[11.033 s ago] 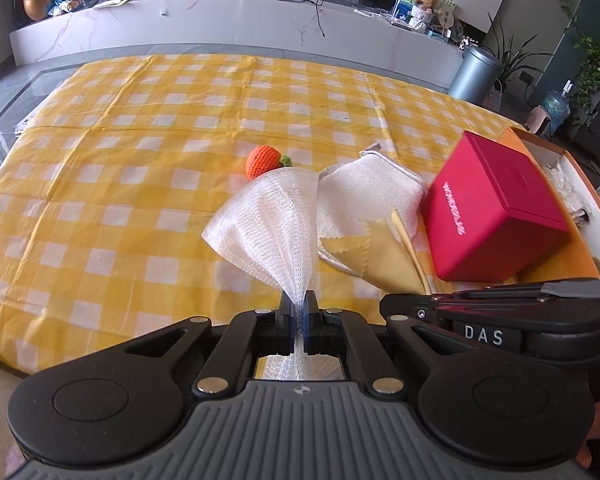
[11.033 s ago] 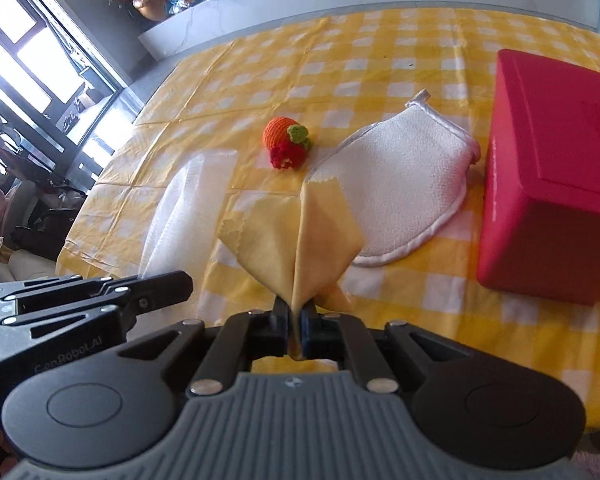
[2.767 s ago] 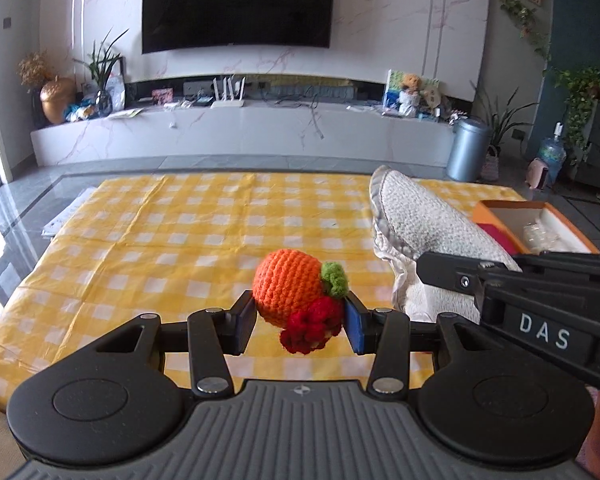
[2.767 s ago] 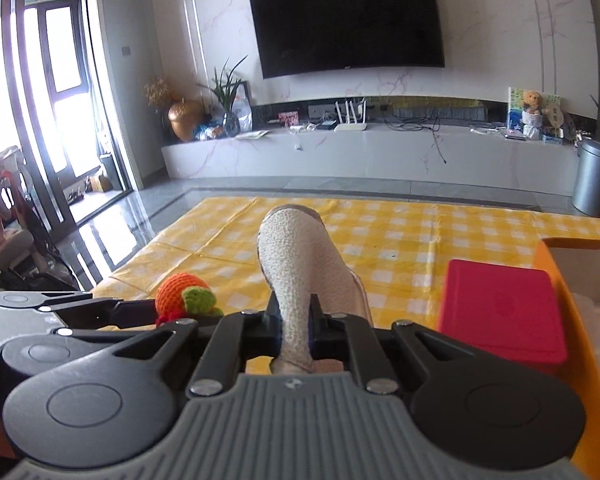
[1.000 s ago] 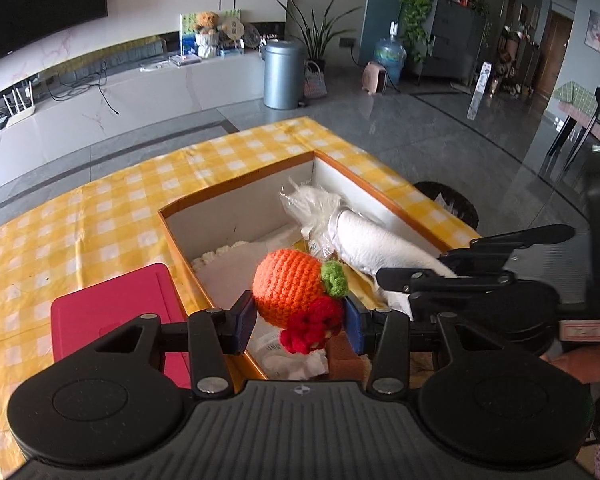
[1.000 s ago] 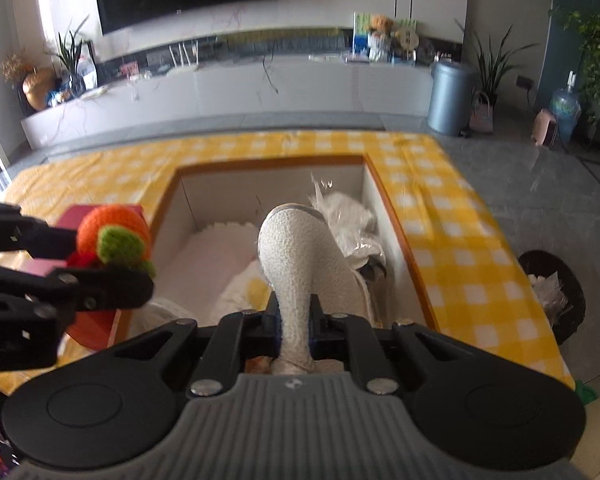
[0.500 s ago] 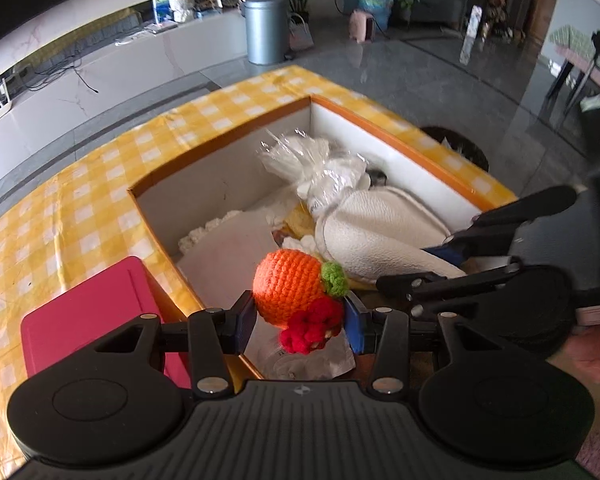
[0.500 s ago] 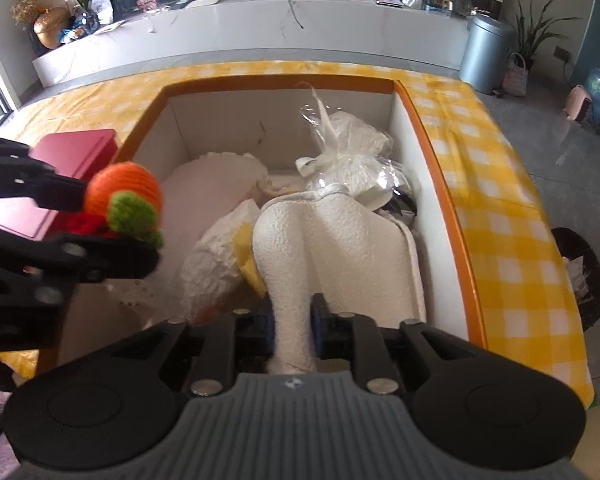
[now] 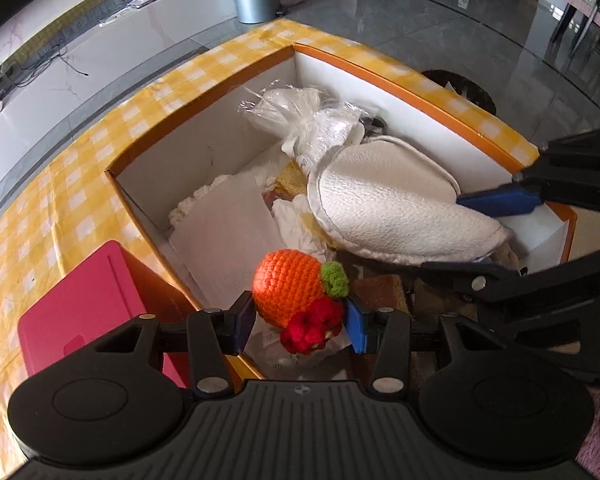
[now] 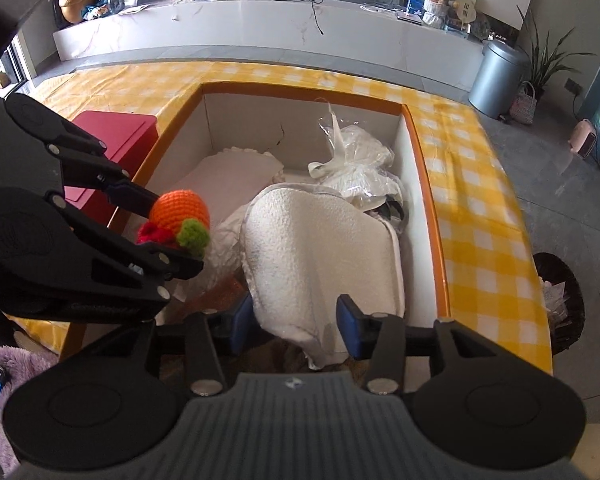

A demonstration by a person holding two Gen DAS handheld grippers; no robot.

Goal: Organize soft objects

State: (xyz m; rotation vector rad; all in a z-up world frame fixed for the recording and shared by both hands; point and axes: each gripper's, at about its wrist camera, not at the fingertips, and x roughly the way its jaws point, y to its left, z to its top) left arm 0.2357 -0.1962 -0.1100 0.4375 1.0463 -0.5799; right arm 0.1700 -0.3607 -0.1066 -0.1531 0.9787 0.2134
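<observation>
Nearest, in the left wrist view: left gripper [image 9: 300,322] poised over the near end of the box [image 9: 416,92], jaws easing apart, crocheted orange toy [image 9: 290,282] between the blue pads and touching both; not dropped, so a light pinch on the toy. Red crocheted bit and green leaf on the toy's lower right side.

Nearest, in the right wrist view: right gripper [image 10: 296,324] also above the box, jaws opening, pads spread with a gap on the right side; white mitt [image 10: 320,256] draped between them, its tail hanging down, left edge just beside the left pad. Cannot tell whether that pad touches. Mitt mostly lying inside the box on top of other soft things.

Farther in: flat white cloth [image 9: 228,228] on the box floor, a scrap of yellow cloth [image 9: 290,178] peeking beside the mitt, clear plastic bag [image 9: 312,120] of white stuff toward the far wall. Red case [image 9: 84,316] outside the box, touching its orange wall on the left.

Beyond: yellow checked tablecloth [image 10: 476,200] around the box, grey bin [image 10: 496,78] on the floor, long white counter [image 10: 260,28] at the back.
</observation>
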